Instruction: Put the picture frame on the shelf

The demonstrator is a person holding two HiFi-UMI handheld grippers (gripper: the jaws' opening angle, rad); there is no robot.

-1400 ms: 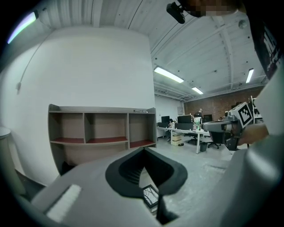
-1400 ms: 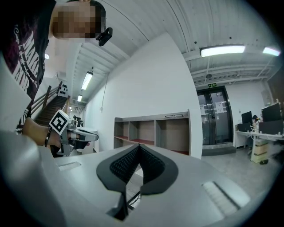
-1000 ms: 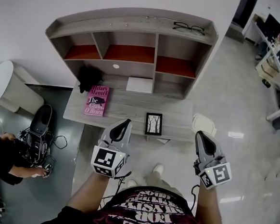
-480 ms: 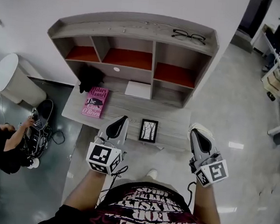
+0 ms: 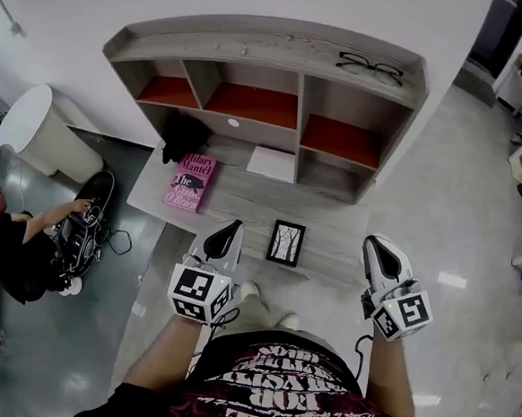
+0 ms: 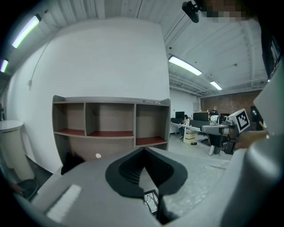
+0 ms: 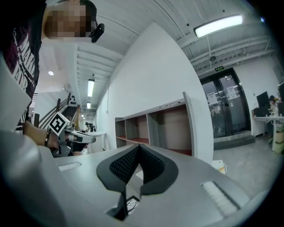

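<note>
Left tongs (image 5: pixel 234 225) clenched, nothing between the jaws. Right tongs (image 5: pixel 372 242) likewise clenched and empty. Both tips at the front edge of the desk (image 5: pixel 330 240).

Against a second back: both tongs carried a little forward toward the desk, same clenched grip. Picture frame (image 5: pixel 286 243) unmoved.

Grey wood-grain desk against a white wall. Beyond the tongs, the shelf (image 5: pixel 256 48), with open compartments and red-brown boards. Glasses (image 5: pixel 370 68) on its top, ahead of the right tongs. Pink book (image 5: pixel 189 181) ahead-left of the left tongs, white sheet (image 5: pixel 273 164) further in. Glossy grey floor; a person (image 5: pixel 6 246) seated low, far left of the left tongs.

Frame lying flat on the desk between the two tongs, just right of the left tongs, near the front edge. Black border, pale picture of dark bare trees.
</note>
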